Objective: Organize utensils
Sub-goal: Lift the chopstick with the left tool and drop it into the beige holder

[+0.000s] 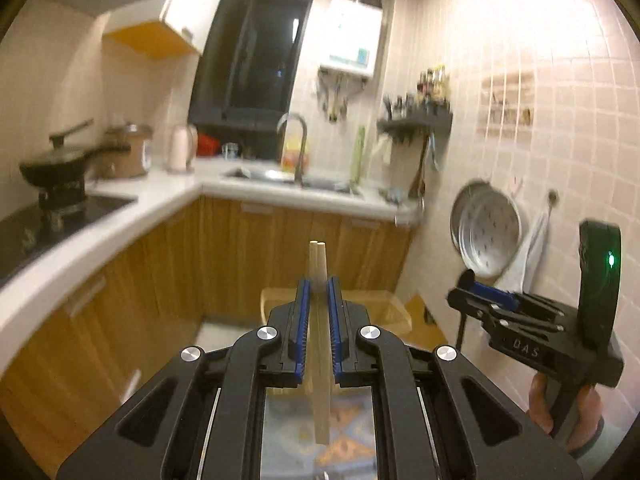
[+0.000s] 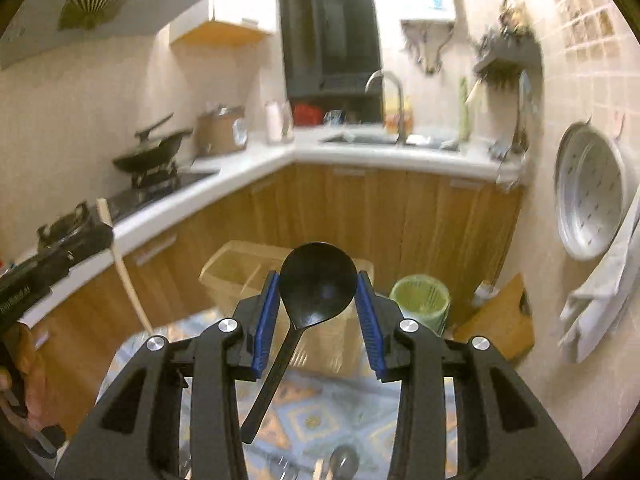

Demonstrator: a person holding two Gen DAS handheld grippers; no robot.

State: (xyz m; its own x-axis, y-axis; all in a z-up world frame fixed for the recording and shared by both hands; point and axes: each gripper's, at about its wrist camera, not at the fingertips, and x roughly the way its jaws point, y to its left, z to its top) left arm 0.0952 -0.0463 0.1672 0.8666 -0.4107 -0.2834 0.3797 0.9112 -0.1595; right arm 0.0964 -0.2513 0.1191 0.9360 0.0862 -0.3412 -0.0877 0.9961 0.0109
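Between the blue pads of our left gripper [image 1: 319, 286], in the left wrist view, a pair of wooden chopsticks [image 1: 319, 264] stands clamped, their tips rising above the fingers and their lower ends hanging below. The jaws are drawn close on them. Beyond the fingers sits a yellowish translucent basket [image 1: 394, 308] on the floor, in front of the wooden cabinets [image 1: 240, 256]. At the right edge we see our right gripper [image 1: 476, 284] from the side, held in a hand [image 1: 560, 408]; from this angle we cannot tell how its jaws stand. The white counter [image 1: 168, 196] carries a black wok [image 1: 56, 168] on the stove, and a faucet [image 1: 298, 140] rises over the sink. A perforated metal tray [image 1: 488, 236] hangs on the tiled wall.

In the right wrist view, the right gripper [image 2: 318, 296] grips a black spoon [image 2: 316, 280] by its bowl, the bowl pressed between the two blue pads and the handle slanting down to the left. The basket [image 2: 236, 264] lies behind it, with a green wastebasket [image 2: 420, 300] just beside it on the right. At the left edge the other gripper [image 2: 56, 256] shows with the chopsticks [image 2: 120, 256] slanting through it, above the patterned floor [image 2: 320, 408].
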